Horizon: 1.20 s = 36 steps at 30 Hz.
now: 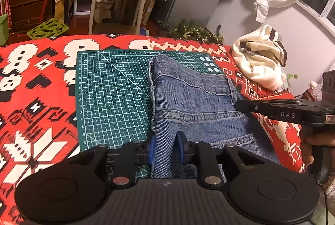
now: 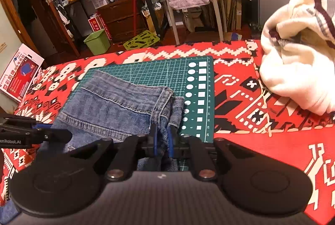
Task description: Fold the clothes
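We had both tongs, left gripper (image 1: 165,149) and right gripper (image 2: 163,141), pinched on the jeans (image 1: 194,99); we judged both should move together, edges level, over the mat (image 1: 113,89).

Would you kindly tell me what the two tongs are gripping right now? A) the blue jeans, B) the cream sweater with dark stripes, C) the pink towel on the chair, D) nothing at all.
A: the left tongs and the right tongs are each shut on a fold of the blue jeans lying on the green cutting mat, while the cream sweater sits untouched on the tablecloth to the side.
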Tool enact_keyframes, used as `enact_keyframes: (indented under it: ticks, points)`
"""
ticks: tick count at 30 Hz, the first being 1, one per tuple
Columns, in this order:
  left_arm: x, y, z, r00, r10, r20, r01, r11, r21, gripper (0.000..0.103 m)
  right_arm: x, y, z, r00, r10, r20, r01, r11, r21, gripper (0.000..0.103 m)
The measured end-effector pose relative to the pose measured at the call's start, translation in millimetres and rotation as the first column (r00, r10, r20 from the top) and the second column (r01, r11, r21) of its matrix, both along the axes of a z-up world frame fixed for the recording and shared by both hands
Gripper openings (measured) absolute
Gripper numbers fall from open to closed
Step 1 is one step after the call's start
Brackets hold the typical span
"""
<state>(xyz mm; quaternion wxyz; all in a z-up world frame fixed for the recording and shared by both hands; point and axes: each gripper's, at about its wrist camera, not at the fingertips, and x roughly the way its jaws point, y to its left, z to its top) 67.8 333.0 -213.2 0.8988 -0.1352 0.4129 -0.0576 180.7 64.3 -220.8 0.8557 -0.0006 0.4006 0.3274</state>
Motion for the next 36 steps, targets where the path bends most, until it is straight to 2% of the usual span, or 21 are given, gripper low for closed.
enact_keyframes:
  ticks: [5, 6, 11, 13, 16, 18, 22, 26, 31, 36]
  points:
    - [-28.7, -3.6, 17.9, 0.999, 0.017, 0.036, -0.018, 0.999, 0.040, 0.036, -26.3, -5.2, 22.0, 0.999, 0.016, 0.051, -0.016, 1.000, -0.003, 0.029]
    - [-35.6, -4.7, 23.2, 0.999, 0.022, 0.044, -0.024, 0.999, 0.045, 0.039, -33.8, -6.2, 28.4, 0.998, 0.020, 0.059, -0.020, 1.000, -0.004, 0.033]
    - [-82.3, -20.8, 52.1, 0.995, 0.032, 0.094, -0.038, 0.997, 0.065, 0.055, -85.5, -11.4, 56.0, 0.995, 0.059, 0.084, -0.059, 0.998, -0.003, 0.046]
    - [-102.1, -31.7, 60.5, 0.993, 0.017, 0.113, -0.026, 0.997, 0.076, 0.062, -108.4, -14.2, 62.3, 0.993, 0.073, 0.098, -0.073, 0.997, -0.005, 0.057]
    - [-130.1, -48.9, 64.4, 0.991, 0.010, 0.132, -0.023, 0.995, 0.096, 0.067, -142.9, -21.3, 68.3, 0.990, 0.090, 0.110, -0.090, 0.996, -0.002, 0.068]
    - [-145.6, -58.2, 61.1, 0.992, 0.003, 0.125, -0.014, 0.996, 0.086, 0.069, -167.8, -28.3, 67.8, 0.990, 0.093, 0.105, -0.094, 0.996, 0.000, 0.075]
    - [-170.6, -74.6, 45.8, 0.995, -0.004, 0.102, -0.005, 0.996, 0.084, 0.073, -191.6, -35.0, 50.4, 0.992, 0.071, 0.105, -0.069, 0.997, -0.022, 0.089]
    - [-183.1, -88.8, 19.5, 0.997, 0.005, 0.072, -0.015, 0.989, 0.146, 0.074, -215.4, -41.7, 33.0, 0.993, 0.049, 0.106, -0.044, 0.998, -0.044, 0.092]
    - [-192.7, -100.6, -2.9, 0.999, 0.014, 0.052, -0.025, 0.976, 0.216, 0.074, -245.2, -50.1, 11.3, 0.994, 0.021, 0.108, -0.013, 0.997, -0.071, 0.102]
    - [-193.0, -111.1, -13.3, 0.998, 0.043, 0.050, -0.056, 0.955, 0.291, 0.082, -254.3, -46.2, -4.8, 0.989, 0.030, 0.142, -0.012, 0.992, -0.124, 0.102]
